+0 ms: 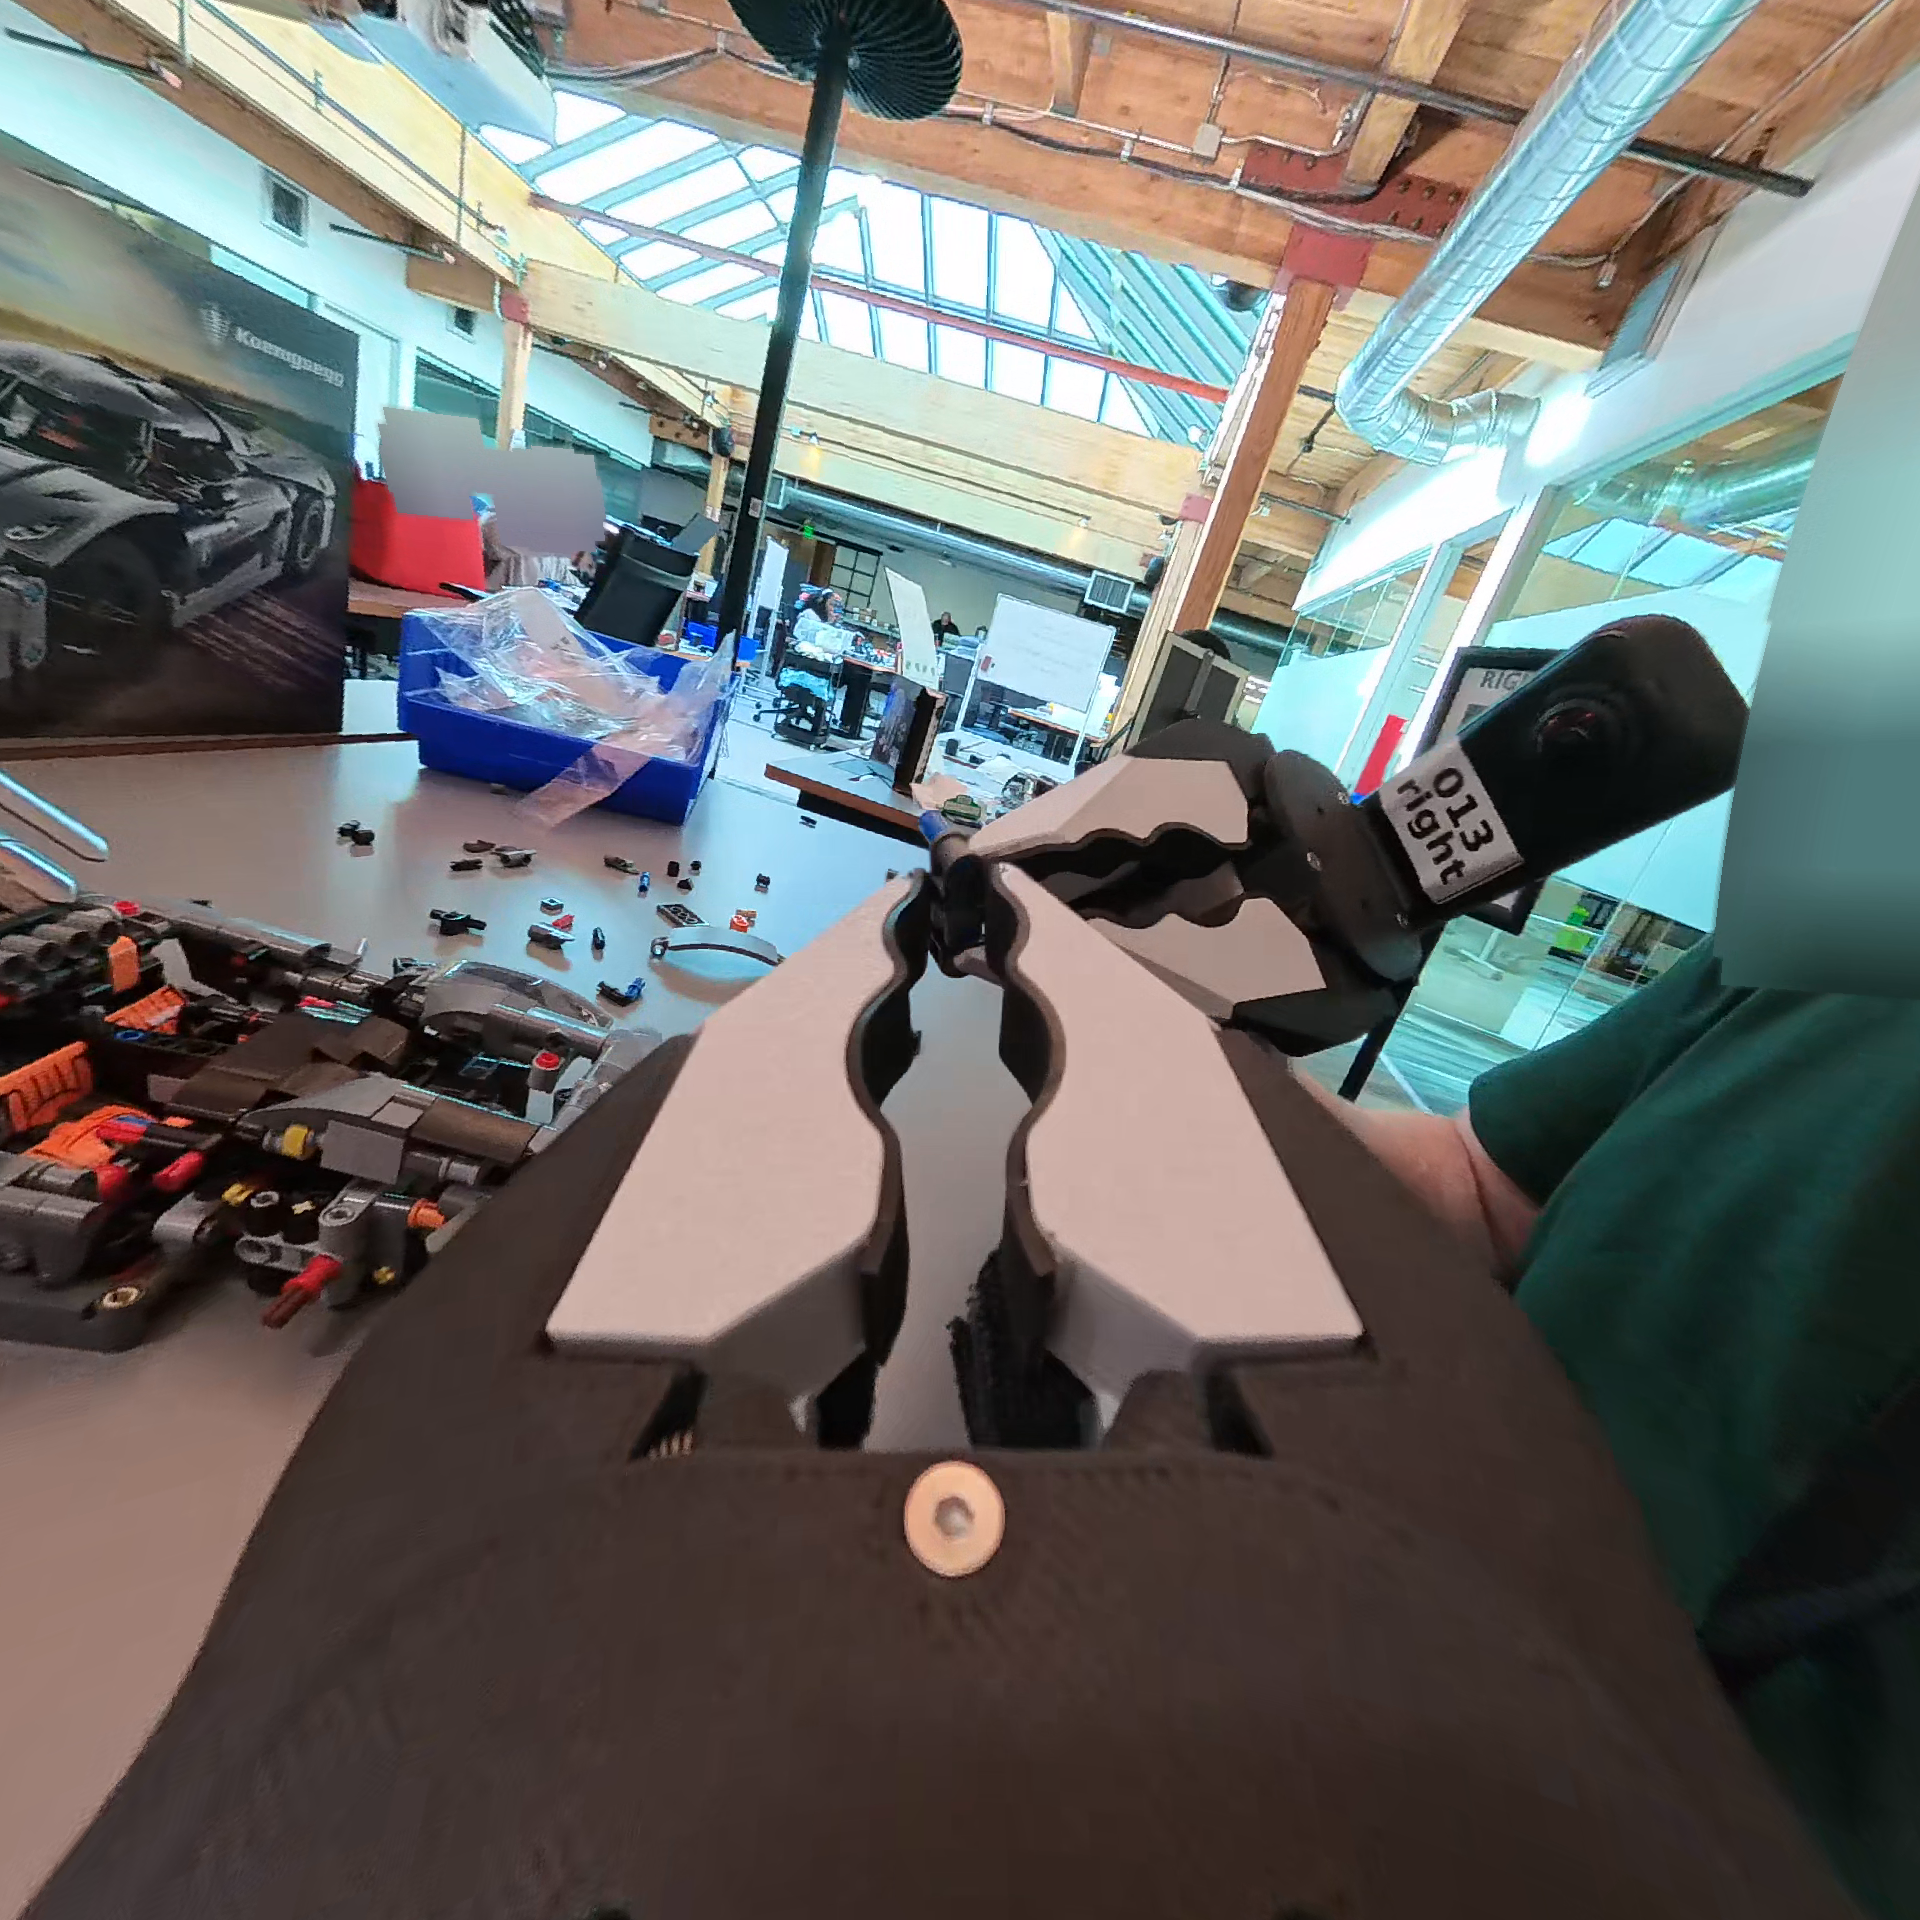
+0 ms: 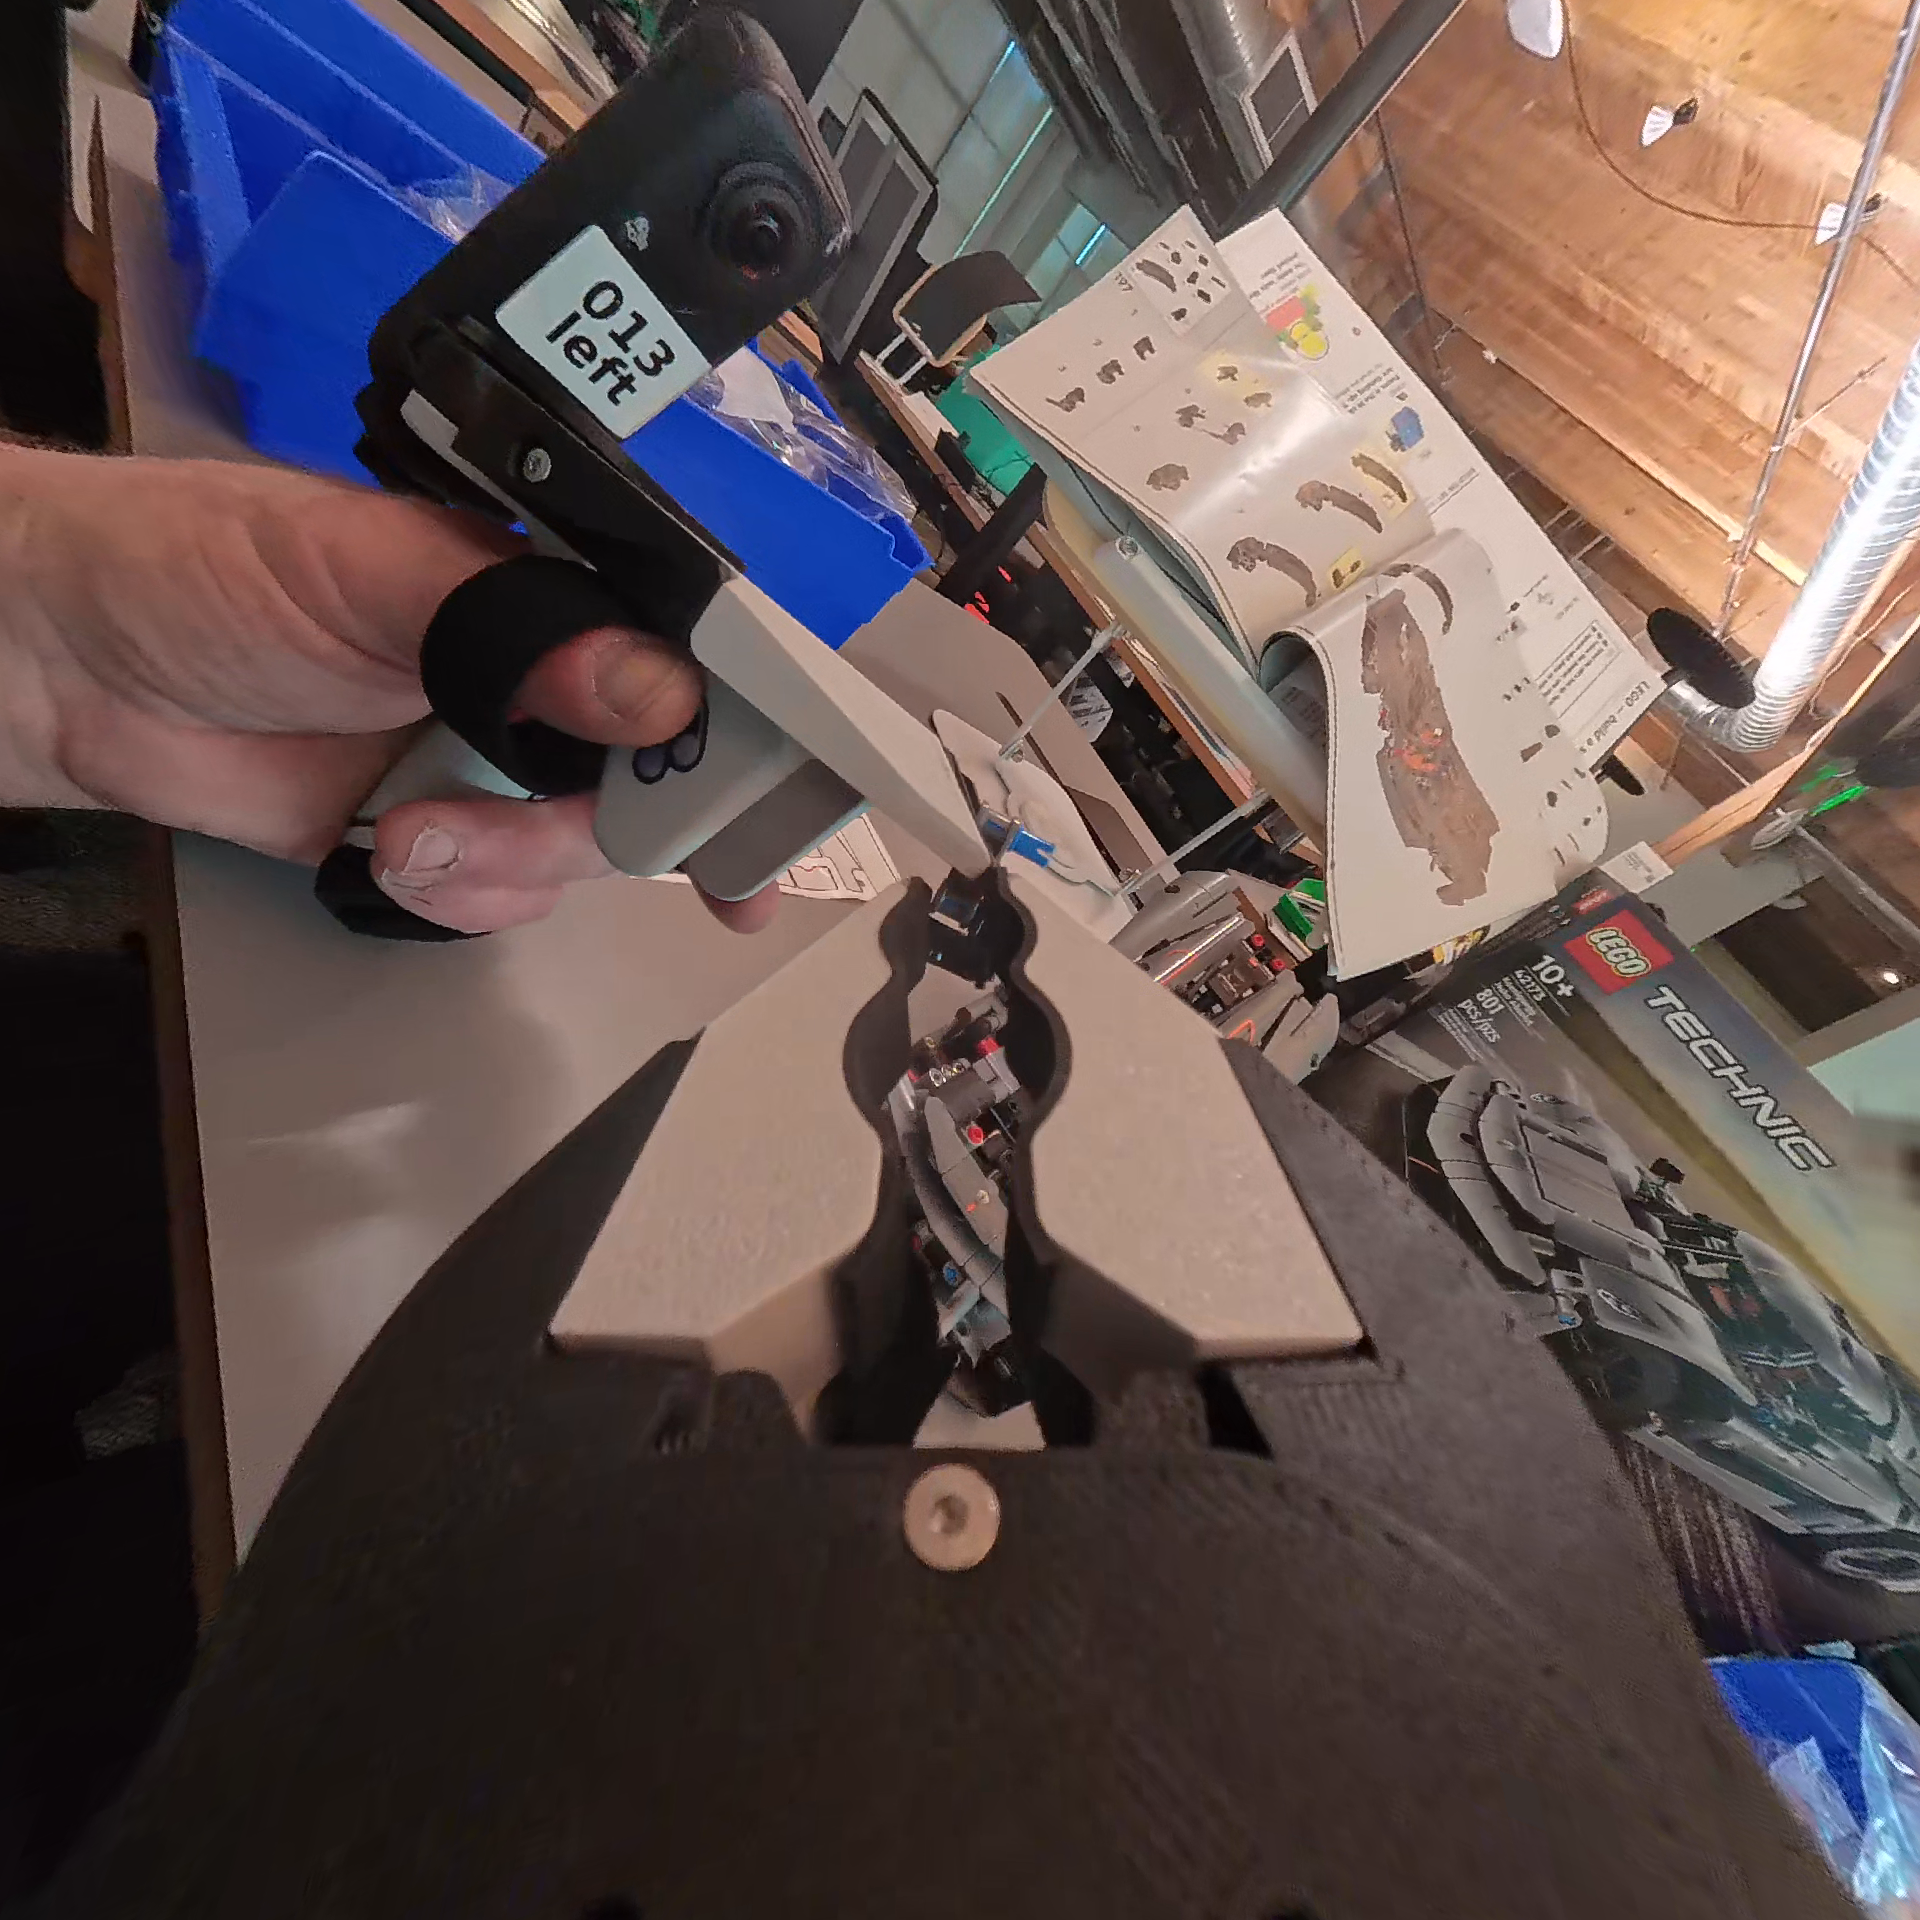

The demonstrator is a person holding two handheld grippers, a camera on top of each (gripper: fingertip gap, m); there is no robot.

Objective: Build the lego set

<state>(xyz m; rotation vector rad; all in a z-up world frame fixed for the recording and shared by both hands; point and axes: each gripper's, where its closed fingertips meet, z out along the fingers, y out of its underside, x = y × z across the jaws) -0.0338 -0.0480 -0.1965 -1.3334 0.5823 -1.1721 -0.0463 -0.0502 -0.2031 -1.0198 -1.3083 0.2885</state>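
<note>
Left gripper (image 1: 954, 914) and right gripper (image 1: 961, 844) meet tip to tip at frame centre, raised above grey table (image 1: 260, 810). Each pinches small black-and-blue lego piece (image 1: 951, 904) at its fingertips; whether one joined part or two, cannot tell. Half-built car model (image 1: 260, 1101) lies at left edge, loose pieces (image 1: 582, 914) scattered beyond it. Blue bin (image 1: 551, 727) with plastic bags upper left. In right wrist view, instruction booklet (image 2: 1351, 582) stands upper right, set box (image 2: 1662, 1143) lower right.

Bright daylight pours through the skylight (image 1: 935, 291) in the left wrist view. The right wrist view is dimmer and warmer. Edges bend and blur.
</note>
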